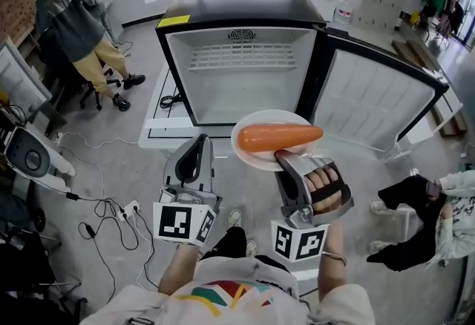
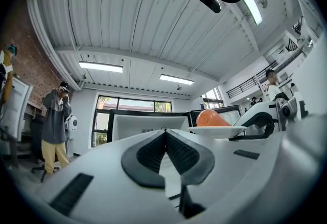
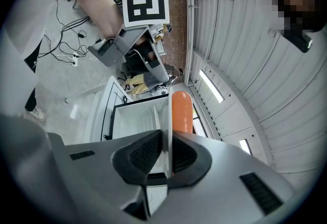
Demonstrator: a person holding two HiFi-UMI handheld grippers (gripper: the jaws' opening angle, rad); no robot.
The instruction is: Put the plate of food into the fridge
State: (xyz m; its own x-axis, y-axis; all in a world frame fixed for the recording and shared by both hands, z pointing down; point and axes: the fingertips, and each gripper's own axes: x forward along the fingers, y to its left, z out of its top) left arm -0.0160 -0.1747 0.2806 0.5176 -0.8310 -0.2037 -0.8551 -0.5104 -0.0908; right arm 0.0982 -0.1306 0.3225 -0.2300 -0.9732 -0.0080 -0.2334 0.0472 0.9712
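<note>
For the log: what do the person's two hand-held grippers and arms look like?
Both the left hand-held gripper and right hand-held gripper are grey plastic with tapering jaws, dark ribbed pads, and a white cube with black square markers at the rear. Forearms are bare; the shirt is white with a coloured print.

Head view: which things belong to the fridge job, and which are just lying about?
Job:
- plate, clamped at its rim by the right gripper
- carrot on the plate
- fridge, its door open
- left gripper, shut, holding nothing

Lying about:
- cables on the floor
- power strip
- office chair
- bystander
</note>
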